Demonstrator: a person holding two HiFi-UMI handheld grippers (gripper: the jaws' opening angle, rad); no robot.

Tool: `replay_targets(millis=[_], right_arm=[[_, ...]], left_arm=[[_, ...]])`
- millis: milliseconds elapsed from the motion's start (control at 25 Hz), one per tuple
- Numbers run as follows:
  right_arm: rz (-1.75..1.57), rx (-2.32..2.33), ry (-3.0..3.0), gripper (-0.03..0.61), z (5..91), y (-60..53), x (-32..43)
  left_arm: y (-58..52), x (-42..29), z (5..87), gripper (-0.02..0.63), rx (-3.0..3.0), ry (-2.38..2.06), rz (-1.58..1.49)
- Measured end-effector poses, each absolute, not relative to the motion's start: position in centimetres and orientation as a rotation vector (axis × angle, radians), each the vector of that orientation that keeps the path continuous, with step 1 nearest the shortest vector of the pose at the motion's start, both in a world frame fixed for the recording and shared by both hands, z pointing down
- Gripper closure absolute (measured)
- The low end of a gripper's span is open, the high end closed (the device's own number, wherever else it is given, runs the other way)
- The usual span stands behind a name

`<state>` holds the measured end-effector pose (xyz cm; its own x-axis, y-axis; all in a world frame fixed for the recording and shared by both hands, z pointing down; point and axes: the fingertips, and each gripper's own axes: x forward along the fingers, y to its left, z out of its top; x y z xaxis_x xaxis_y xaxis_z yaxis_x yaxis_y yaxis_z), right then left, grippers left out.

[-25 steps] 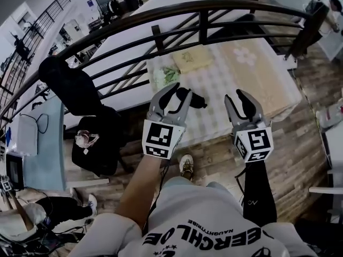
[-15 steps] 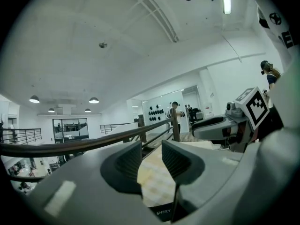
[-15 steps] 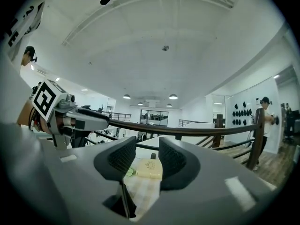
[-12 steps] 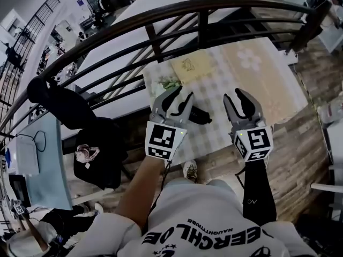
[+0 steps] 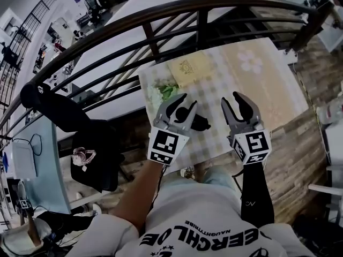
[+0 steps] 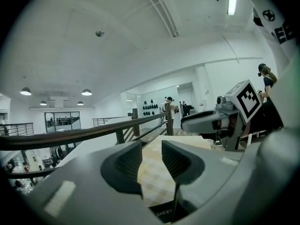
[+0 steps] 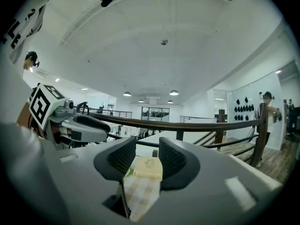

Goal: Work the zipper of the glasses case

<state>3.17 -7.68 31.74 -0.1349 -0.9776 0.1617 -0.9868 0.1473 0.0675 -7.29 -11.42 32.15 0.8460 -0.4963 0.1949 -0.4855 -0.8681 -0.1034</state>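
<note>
A black glasses case (image 5: 199,123) lies on the checked tablecloth (image 5: 217,82) of a small table. In the head view my left gripper (image 5: 184,104) hovers over the case's left end and hides part of it. Its jaws stand open with nothing between them. In the left gripper view the gap of the left gripper (image 6: 151,159) shows only tablecloth, and the case (image 6: 165,213) peeks in at the bottom edge. My right gripper (image 5: 233,100) hangs open to the right of the case, apart from it. The right gripper (image 7: 146,156) holds nothing in its own view either.
A dark curved railing (image 5: 161,12) runs behind the table. A yellow square mat (image 5: 190,66), a green-patterned item (image 5: 165,91) and a beige flowered cloth (image 5: 252,63) lie on the table. A black chair (image 5: 99,157) stands at the left on the wood floor (image 5: 300,154).
Both grippers have moved forward and down toward the table. The case now sits under the left gripper's jaws. The jaws of both look unchanged.
</note>
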Motion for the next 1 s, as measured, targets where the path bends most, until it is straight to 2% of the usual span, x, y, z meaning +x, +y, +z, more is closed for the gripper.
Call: replay_targets(millis=[480,640,1000], right_arm=[[0.143,1.652,-2.450,0.393,34.1,-12.4,5.2],[0.247,1.450,-2.557,0.345,36.4,-13.5,4.4],[0.386,0.653,-2.453,0.339,48.6,-10.4,-0.6]], left_arm=[[-13.6,-5.3,34.2,0.475,-2.926,1.017,-0.447],[-14.2,-4.5,34.2,0.475,-2.871,1.101,-0.487],[-14.6,-5.0,35.7,0.475,-2.803,1.297,-0.540]])
